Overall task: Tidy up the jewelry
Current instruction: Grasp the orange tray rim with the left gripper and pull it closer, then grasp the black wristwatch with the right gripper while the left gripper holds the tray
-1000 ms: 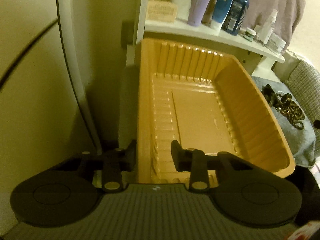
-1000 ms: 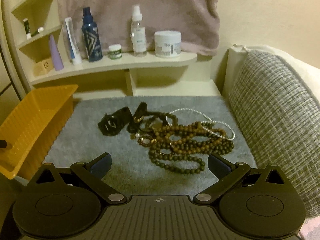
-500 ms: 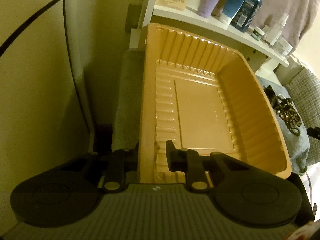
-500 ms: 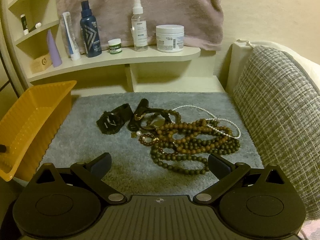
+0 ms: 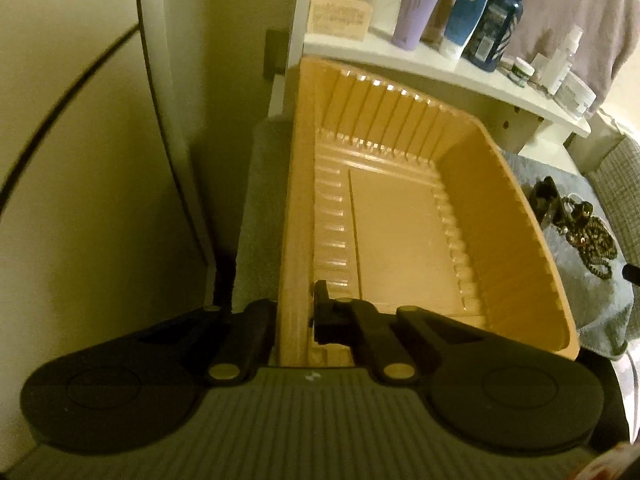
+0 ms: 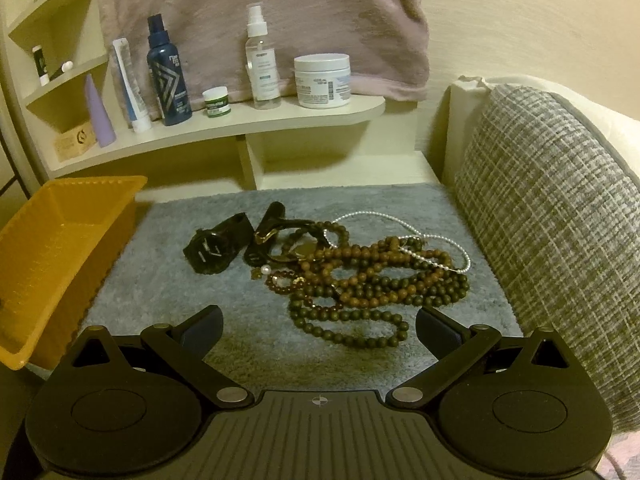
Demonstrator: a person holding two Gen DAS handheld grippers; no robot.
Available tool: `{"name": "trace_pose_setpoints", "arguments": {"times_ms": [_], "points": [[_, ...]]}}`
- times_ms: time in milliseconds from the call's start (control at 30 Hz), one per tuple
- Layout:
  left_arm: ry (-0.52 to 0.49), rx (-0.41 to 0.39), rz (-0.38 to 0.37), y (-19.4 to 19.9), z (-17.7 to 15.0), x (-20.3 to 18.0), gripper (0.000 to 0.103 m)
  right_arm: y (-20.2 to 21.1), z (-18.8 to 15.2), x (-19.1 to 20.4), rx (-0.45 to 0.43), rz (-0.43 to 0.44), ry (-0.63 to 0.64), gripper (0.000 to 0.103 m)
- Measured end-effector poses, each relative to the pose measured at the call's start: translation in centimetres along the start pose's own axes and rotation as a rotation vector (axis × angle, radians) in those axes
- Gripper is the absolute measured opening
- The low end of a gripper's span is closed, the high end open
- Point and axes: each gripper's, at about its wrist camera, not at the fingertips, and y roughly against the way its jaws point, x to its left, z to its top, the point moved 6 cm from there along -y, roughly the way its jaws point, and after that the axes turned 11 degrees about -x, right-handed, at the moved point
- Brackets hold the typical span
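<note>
Left wrist view: the left gripper [image 5: 294, 316] is clamping the near left wall of the orange plastic bin [image 5: 516, 236], one finger outside the wall and one inside, both pressing on it. The bin is sitting at the left edge of the grey mat [image 6: 168, 272], partly overhanging it, and is tilting in the right wrist view. Its ribbed interior is holding nothing; the flat floor is showing bare.

Right wrist view: the right gripper [image 6: 320, 326] is hovering over the mat with its fingers standing wide apart and nothing between them. The jewelry is lying in a tangled heap on the mat, outside the bin and to its right: brown bead necklaces [image 6: 380, 284], a white pearl strand [image 6: 440, 240] and a black wristwatch [image 6: 210, 252] at the heap's left side. A checked cushion [image 6: 552, 232] is resting against the mat's right edge.

Behind the mat, a cream shelf [image 6: 240, 124] is carrying a dark blue spray bottle [image 6: 168, 80], a clear spray bottle [image 6: 262, 68], a white jar [image 6: 322, 80], a small green-labelled jar [image 6: 216, 102], a white tube [image 6: 130, 84] and a lilac tube [image 6: 100, 114]. A mauve towel [image 6: 280, 12] is hanging behind them.
</note>
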Motion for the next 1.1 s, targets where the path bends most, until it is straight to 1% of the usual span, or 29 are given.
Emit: {"name": "trace_pose_setpoints", "arguments": {"times_ms": [67,133,200,367,400,433,467,533,600,667,767,867,1033,1100], "points": [[-0.013,-0.017,0.014,0.9,0.3,-0.8,0.002,-0.1,-0.1,-0.5,-0.004,-0.008,-0.006,0.102],[-0.032,-0.033,0.044,1.7,0.7,-1.6,0.002,-0.2,-0.3,-1.2,-0.01,-0.021,-0.003,0.102],[-0.081,-0.058,0.079,2.3,1.0,-2.6,0.002,-0.4,-0.5,-1.9,-0.019,-0.027,0.001,0.102],[-0.157,-0.102,0.142,3.6,1.4,-4.9,0.002,-1.0,-1.2,-3.3,-0.034,-0.022,0.039,0.101],[-0.18,-0.113,0.156,3.9,1.4,-5.4,0.002,-1.1,-1.4,-3.5,-0.031,-0.017,0.05,0.098],[-0.201,-0.125,0.172,4.2,1.4,-5.9,0.002,-1.3,-1.6,-3.7,-0.024,-0.004,0.06,0.089],[-0.216,-0.134,0.186,4.3,1.4,-6.3,0.002,-1.5,-1.8,-3.9,-0.016,0.011,0.063,0.082],[-0.237,-0.149,0.206,4.6,1.4,-7.2,0.002,-1.9,-2.0,-4.3,-0.01,0.033,0.058,0.077],[-0.264,-0.162,0.222,4.7,1.3,-7.9,0.002,-2.4,-2.0,-4.9,-0.006,0.046,0.048,0.07],[-0.282,-0.171,0.238,4.8,1.2,-8.4,0.002,-3.0,-2.1,-5.4,0.004,0.049,0.041,0.058],[-0.29,-0.183,0.258,5.0,1.0,-8.9,0.002,-3.8,-2.1,-5.8,0.018,0.042,0.067,0.051],[-0.28,-0.185,0.265,5.1,0.9,-9.1,0.002,-4.2,-2.1,-6.1,0.026,0.043,0.077,0.049],[-0.265,-0.186,0.271,5.0,0.9,-8.9,0.002,-4.0,-1.0,-6.2,-0.01,0.055,0.083,0.049],[-0.268,-0.188,0.274,4.9,0.9,-9.0,0.002,-4.1,-0.5,-5.8,-0.018,0.076,0.1,0.049]]}}
